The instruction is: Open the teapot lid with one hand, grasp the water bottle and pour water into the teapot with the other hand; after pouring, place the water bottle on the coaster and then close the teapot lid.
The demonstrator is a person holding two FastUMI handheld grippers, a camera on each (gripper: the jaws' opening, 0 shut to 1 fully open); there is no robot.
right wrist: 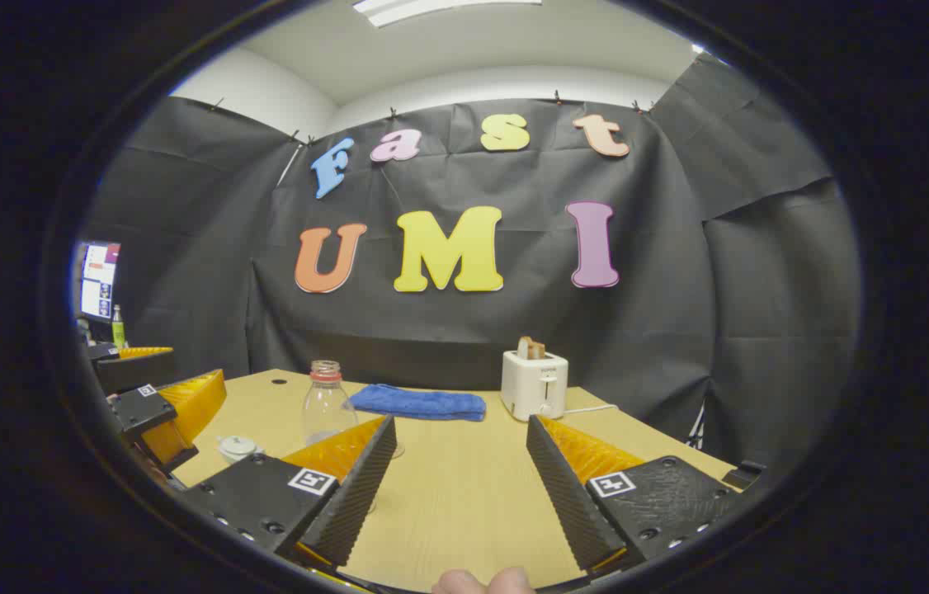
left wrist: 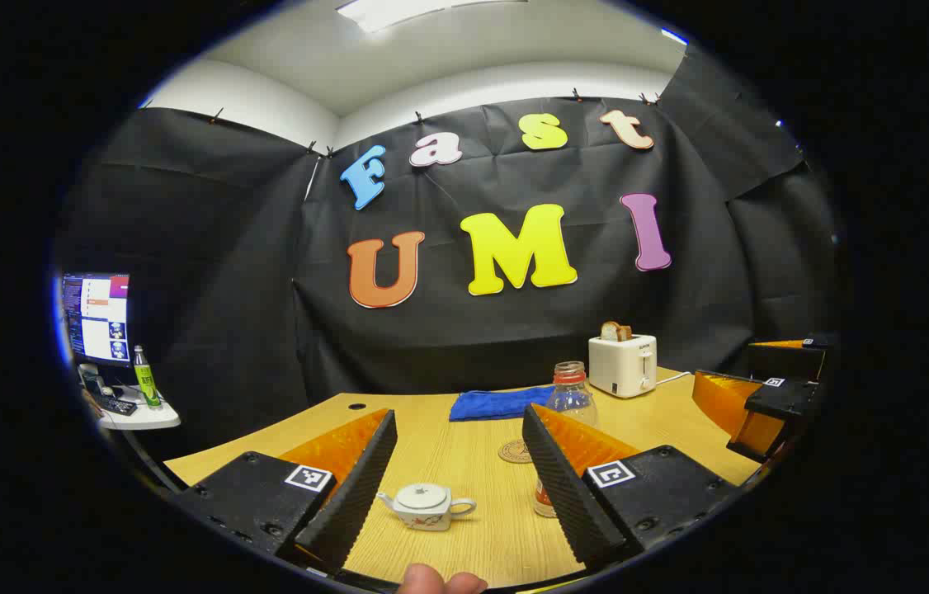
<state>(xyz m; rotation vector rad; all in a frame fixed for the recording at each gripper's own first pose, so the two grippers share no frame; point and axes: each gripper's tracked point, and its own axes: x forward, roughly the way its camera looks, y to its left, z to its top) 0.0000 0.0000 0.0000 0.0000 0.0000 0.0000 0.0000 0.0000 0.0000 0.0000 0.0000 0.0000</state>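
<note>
The lidded teapot sits on the bench low between the spread, empty fingers of the left gripper, the nearer one, while the upright water bottle stands left of the equally spread right gripper.

A light wood-grain desk with a small round hole near its far left corner carries 5 things. A small white ceramic teapot with its lid on sits nearest the front. Behind it and to the right lies a round woven coaster. A clear plastic water bottle with an orange neck ring and no cap stands just right of the coaster. A folded blue cloth lies flat near the back edge. A white toaster holding a slice of bread stands at the back right, its white cord trailing along the desk.
</note>
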